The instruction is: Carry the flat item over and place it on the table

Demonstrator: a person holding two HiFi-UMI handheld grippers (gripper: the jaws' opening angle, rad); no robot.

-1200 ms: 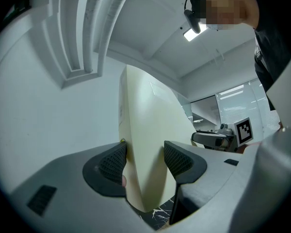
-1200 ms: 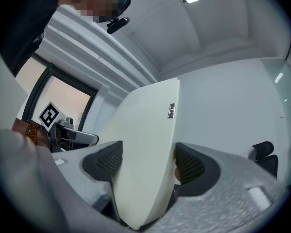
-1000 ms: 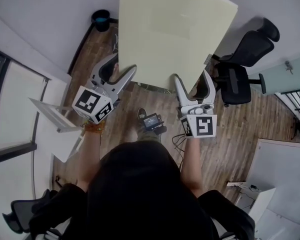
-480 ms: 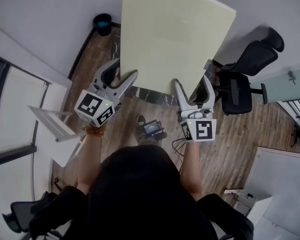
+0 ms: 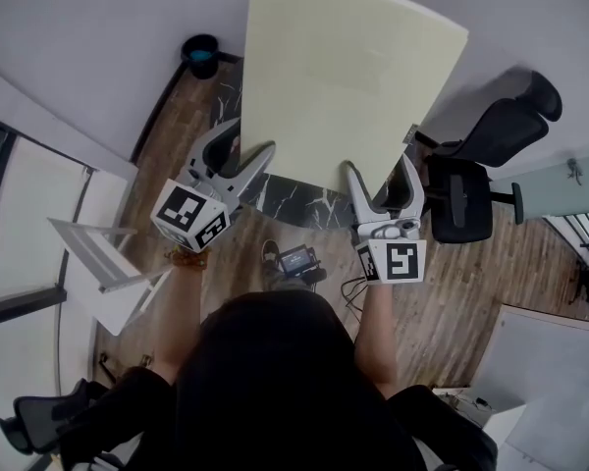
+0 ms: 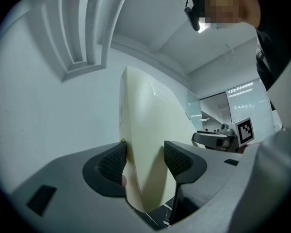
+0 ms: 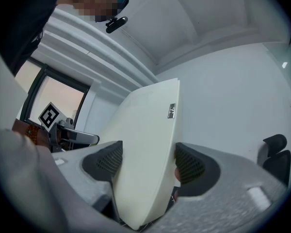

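A large pale yellow flat panel (image 5: 348, 77) is held up off the floor, in front of the person, by its lower edge. My left gripper (image 5: 243, 143) is shut on its lower left corner, and my right gripper (image 5: 383, 170) on its lower right corner. In the left gripper view the panel (image 6: 145, 130) stands edge-on between the dark ribbed pads (image 6: 111, 161) of the left gripper (image 6: 144, 161). In the right gripper view the panel (image 7: 145, 140) fills the gap of the right gripper (image 7: 148, 164). It bears a small label (image 7: 171, 110).
A dark marbled surface (image 5: 299, 202) shows under the panel's lower edge. A black office chair (image 5: 491, 145) stands at the right, a blue bin (image 5: 201, 52) by the far wall, a white frame (image 5: 103, 263) at the left. A white table (image 5: 555, 361) is at lower right. Wood floor lies below.
The view has shifted forward over the floor with the panel still gripped. The dark marbled surface has come into view beneath the panel. Both grippers sit slightly lower in the picture.
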